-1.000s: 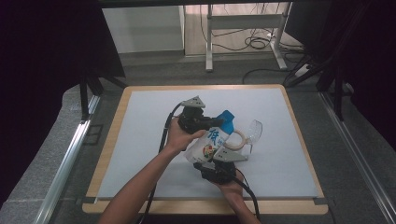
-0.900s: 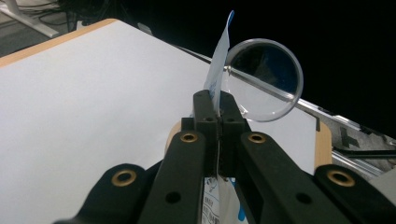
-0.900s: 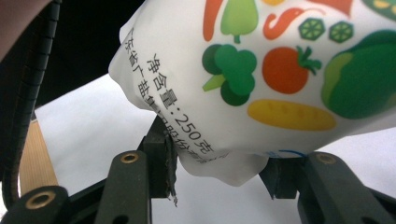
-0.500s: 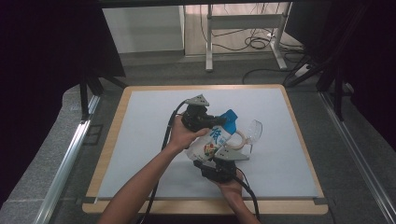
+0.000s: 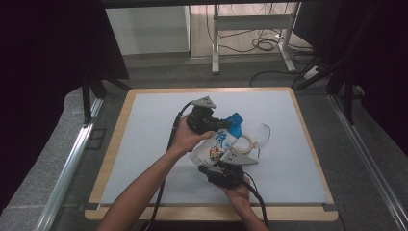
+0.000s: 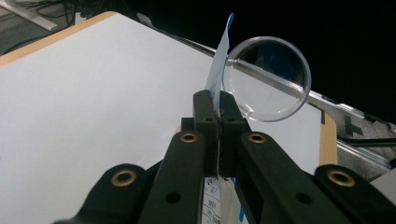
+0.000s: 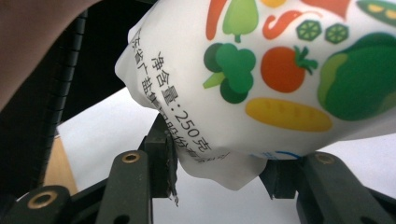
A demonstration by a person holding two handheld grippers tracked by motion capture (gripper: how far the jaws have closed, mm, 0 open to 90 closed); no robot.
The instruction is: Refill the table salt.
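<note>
In the left gripper view we see our left gripper (image 6: 218, 100) with its jaws pressed fully together on the thin blue-and-white top edge of the pouch (image 6: 219, 65), which stands up between them like a sheet. Just past that edge lies a clear round glass (image 6: 267, 79), its mouth turned toward us, close beside the pouch edge; we cannot tell whether the two touch.

In the right gripper view our right gripper (image 7: 219, 168) has its jaws about half open and closed on the bulging lower end of the pouch (image 7: 261, 70), a white packet printed with vegetables and dark lettering; both pads press into its sides and the packet's bottom corner sags between them.

From the high view the pouch (image 5: 217, 144) is held slanting between the left gripper (image 5: 226, 126) at its upper, blue end and the right gripper (image 5: 230, 166) at its lower end, above the middle of the counter (image 5: 144, 125), somewhat toward the near edge. The glass (image 5: 260, 134) lies on its side just right of the pouch, with a pale ring (image 5: 244, 143) beside it. Around this cluster we have wide bare counter to the left, toward the far edge and toward the right edge; the near edge is closer, crossed by our forearms.
</note>
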